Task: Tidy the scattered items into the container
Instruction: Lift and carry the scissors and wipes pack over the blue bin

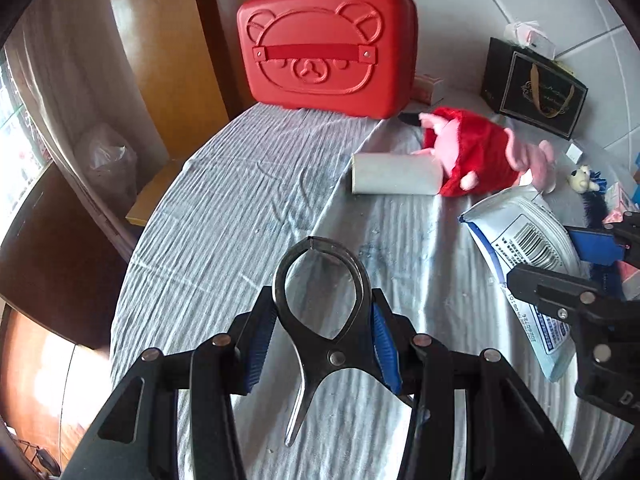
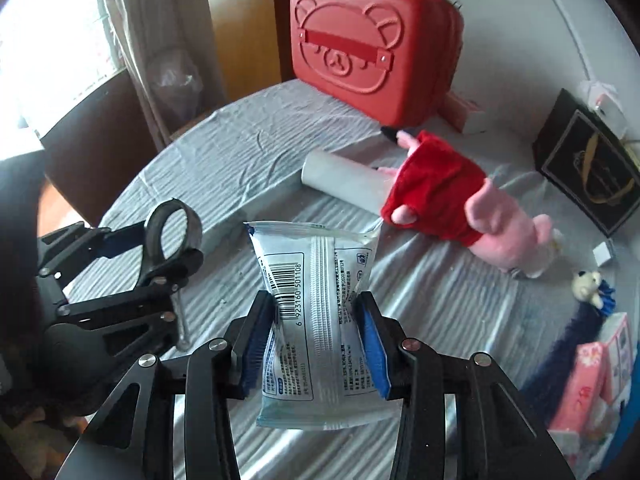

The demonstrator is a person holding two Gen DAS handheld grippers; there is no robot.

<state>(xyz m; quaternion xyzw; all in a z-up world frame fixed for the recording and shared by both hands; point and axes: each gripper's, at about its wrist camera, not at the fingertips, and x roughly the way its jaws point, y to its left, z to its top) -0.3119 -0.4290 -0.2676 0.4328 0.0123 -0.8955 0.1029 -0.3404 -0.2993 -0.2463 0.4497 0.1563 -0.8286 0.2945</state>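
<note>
My left gripper [image 1: 324,340] is shut on a black plastic clamp [image 1: 320,292] with a round loop, held above the grey cloth; it also shows in the right wrist view [image 2: 168,240]. My right gripper [image 2: 318,336] is shut on a white and blue packet [image 2: 316,304] with a barcode, also seen in the left wrist view [image 1: 524,256]. A closed red bear-face case [image 1: 328,52] stands upright at the far edge of the table [image 2: 372,48]. A grey roll [image 1: 394,173] and a pink plush in red [image 1: 476,152] lie in front of it.
A black gift bag [image 1: 534,84] stands at the far right. A small plush keychain [image 2: 590,286] and pink tissue packs [image 2: 596,384] lie at the right edge. A small pink box [image 2: 466,114] sits beside the case. The table's left edge drops to the floor and curtain.
</note>
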